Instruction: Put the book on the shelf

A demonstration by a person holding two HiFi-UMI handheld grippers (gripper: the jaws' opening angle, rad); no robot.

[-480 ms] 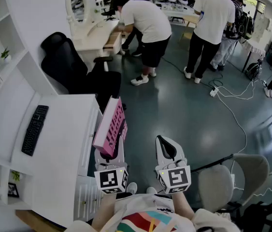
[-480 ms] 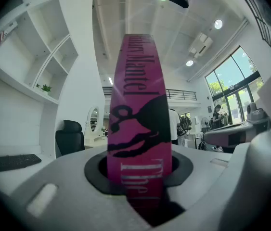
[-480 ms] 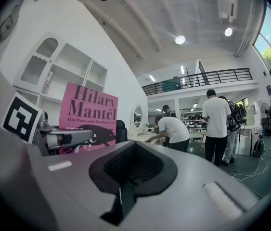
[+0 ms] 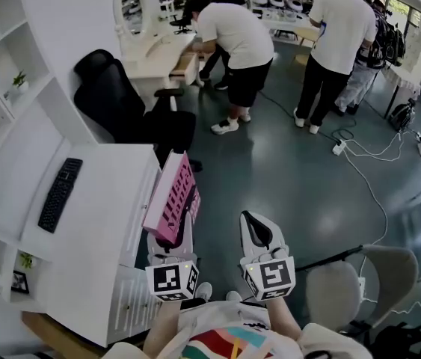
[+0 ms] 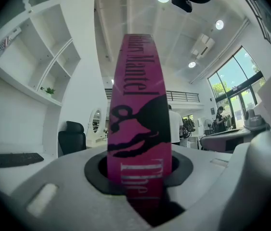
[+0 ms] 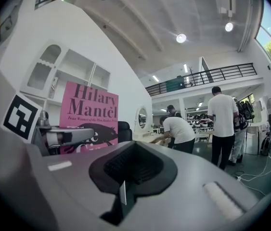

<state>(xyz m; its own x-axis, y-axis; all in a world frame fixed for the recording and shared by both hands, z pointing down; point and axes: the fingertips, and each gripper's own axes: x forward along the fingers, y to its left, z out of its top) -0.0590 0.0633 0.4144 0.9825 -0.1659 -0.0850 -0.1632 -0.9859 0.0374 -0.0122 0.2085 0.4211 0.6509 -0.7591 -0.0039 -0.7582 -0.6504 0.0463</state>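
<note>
White surface [image 4: 105, 223] at nine o'clock of the head view, with a black keyboard [image 4: 59, 193] on it and the white shelf [image 4: 1, 58] rising at ten o'clock. Holding the pink book [image 4: 170, 199] in the left claw [image 4: 167, 236] — pressed on both covers, spine toward that claw's camera, above the floor beside the surface edge at seven o'clock. Keeping the right claw [image 4: 257, 232] narrow and empty at five o'clock. Since half a second ago, hardly any change in the grip; only a small slide of shelf and surface rightward in view. Probably means still carrying — not yet lifted to any shelf compartment.
</note>
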